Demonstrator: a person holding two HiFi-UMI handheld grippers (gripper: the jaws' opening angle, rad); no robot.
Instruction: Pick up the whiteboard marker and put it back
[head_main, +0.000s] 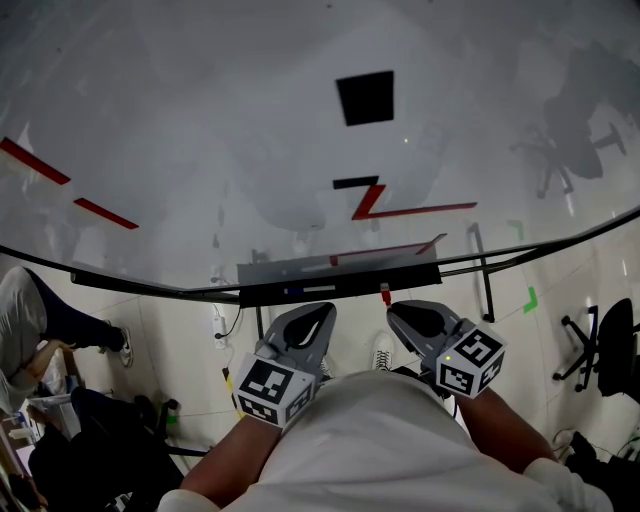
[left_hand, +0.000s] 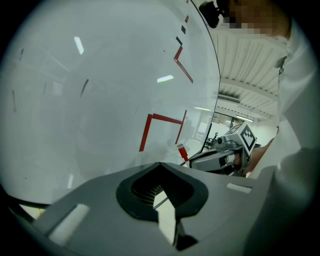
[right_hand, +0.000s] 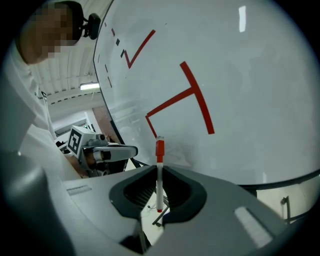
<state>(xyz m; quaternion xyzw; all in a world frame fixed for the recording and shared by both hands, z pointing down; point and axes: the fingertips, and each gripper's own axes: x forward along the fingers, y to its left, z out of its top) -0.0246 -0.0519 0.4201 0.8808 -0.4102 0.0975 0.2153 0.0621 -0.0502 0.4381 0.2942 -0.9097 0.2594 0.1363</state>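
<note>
The right gripper (right_hand: 159, 186) has its jaws closed on the whiteboard marker (right_hand: 159, 175), which stands upright between them, red cap (right_hand: 159, 150) on top. Close behind is the whiteboard (right_hand: 240, 90), drawn with red lines (right_hand: 197, 100). The left gripper (right_hand: 131, 150) shows at the left, beside a white sleeve (right_hand: 30, 150)

The whiteboard (head_main: 200, 120) fills the far side, with a square patch (head_main: 365, 97) high on it, right of centre. A tray (head_main: 340, 272) runs along the whiteboard's near edge. Just nearer than the tray, the left gripper (head_main: 318, 312) sits left of the right gripper (head_main: 402, 314), the two side by side and apart. The whiteboard marker (right_hand: 159, 175) stands upright between the right gripper's jaws, its far end close under the tray. An office chair (head_main: 600, 350) stands on the floor at the far right.
</note>
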